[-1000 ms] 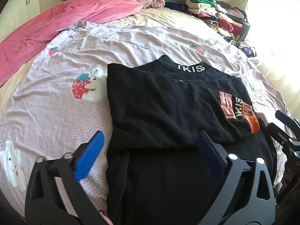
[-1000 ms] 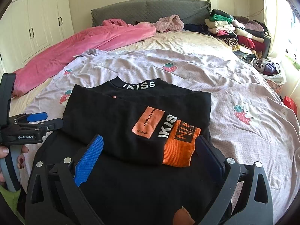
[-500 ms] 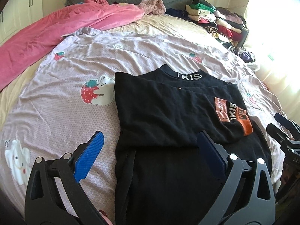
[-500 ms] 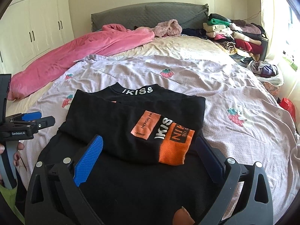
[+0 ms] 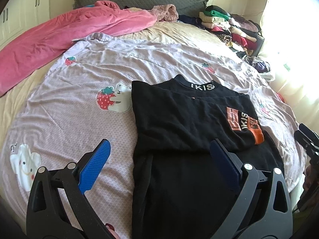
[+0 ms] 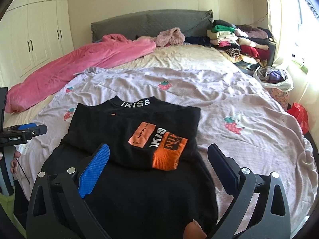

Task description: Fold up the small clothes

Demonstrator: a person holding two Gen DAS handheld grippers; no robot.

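— Where is the black top point(image 6: 127, 139)?

— Near the foot edge of the bed point(image 6: 199, 59), on the purple sheet point(image 5: 69, 109). Its sleeves are folded in across the middle. The orange cuff point(image 6: 169, 153) lies on top. The bottom half is flat.

— And the tongs?

— Both hang just above the bottom half, holding nothing. The left tongs point(image 5: 159, 157) are spread wide. The right tongs point(image 6: 159, 159) are spread wide too.

— What comes next, do you think?

— I think the bottom hem goes up to the neck. Each set of tongs should pinch one bottom corner, grab both layers, and lift together, so the sleeves stay tucked.

— Anything else around?

— A pink blanket point(image 5: 59, 33) along the left edge, and a clothes pile point(image 6: 239, 39) at the far right corner.
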